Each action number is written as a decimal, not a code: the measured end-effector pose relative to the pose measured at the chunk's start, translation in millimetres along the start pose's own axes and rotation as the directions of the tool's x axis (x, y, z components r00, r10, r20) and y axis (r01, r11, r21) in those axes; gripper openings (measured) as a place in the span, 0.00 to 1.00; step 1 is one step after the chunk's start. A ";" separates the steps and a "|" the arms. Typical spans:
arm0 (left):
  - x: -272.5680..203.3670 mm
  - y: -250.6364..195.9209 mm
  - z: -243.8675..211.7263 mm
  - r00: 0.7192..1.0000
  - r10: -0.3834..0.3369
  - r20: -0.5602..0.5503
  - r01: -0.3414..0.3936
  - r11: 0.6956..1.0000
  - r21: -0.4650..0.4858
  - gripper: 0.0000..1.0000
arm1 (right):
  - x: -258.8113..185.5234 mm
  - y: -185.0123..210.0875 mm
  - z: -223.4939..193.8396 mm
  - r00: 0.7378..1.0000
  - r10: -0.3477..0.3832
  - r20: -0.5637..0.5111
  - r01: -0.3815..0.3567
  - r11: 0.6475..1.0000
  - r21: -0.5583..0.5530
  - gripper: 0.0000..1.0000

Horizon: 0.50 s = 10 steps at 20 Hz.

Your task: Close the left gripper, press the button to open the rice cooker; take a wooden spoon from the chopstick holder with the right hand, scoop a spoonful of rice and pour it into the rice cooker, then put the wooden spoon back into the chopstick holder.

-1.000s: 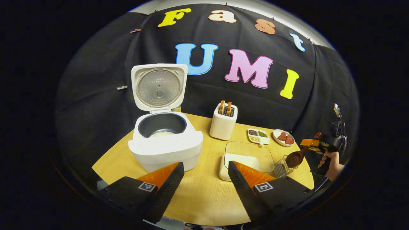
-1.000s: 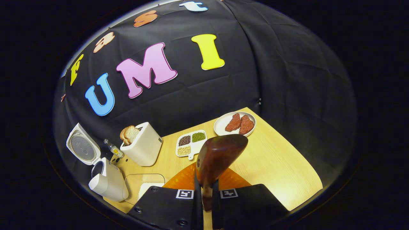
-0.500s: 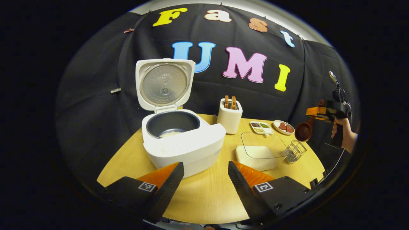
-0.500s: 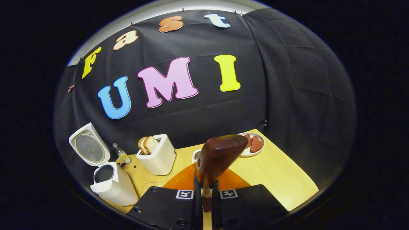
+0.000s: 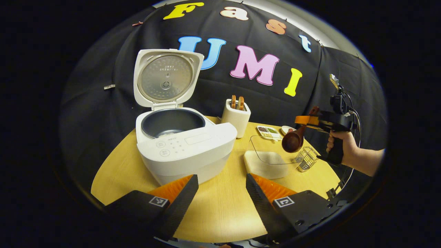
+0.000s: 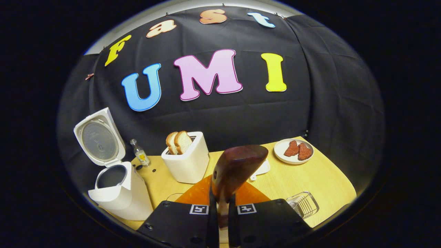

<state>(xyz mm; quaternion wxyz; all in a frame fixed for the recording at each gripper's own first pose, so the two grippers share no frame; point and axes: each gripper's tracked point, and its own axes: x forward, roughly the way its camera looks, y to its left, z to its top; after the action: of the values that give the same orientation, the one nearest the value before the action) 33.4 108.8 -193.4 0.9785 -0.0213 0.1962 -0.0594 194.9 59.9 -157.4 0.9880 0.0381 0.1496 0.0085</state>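
Your right hand-held gripper (image 6: 220, 206) is pinching the handle of the wooden spoon (image 6: 237, 165), holding it in the air above the chopstick holder (image 5: 306, 159). Your left hand-held gripper (image 5: 220, 193) is staying spread over the counter (image 5: 220, 213), in front of the rice cooker (image 5: 182, 148), whose lid is standing open.

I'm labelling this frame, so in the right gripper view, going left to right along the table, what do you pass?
rice cooker → small bottle → toaster → wooden spoon → plate of meat
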 end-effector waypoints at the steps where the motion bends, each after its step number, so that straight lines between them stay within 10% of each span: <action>1: 2.1 3.8 -2.0 1.000 0.000 -0.003 0.000 1.000 -0.001 0.96 | 8.5 0.5 -6.5 1.000 -0.009 0.008 0.009 1.000 -0.020 0.15; 10: -7.0 41.1 -56.6 0.996 0.063 -0.069 -0.067 0.995 -0.068 0.96 | 45.4 24.5 -73.2 0.999 -0.035 -0.024 0.033 0.996 -0.088 0.15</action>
<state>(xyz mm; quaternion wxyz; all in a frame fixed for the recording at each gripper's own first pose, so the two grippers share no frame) 9.5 149.3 -245.6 0.9715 -0.0471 0.2312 -0.0213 216.4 90.9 -238.6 0.9867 -0.0078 0.1622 -0.0015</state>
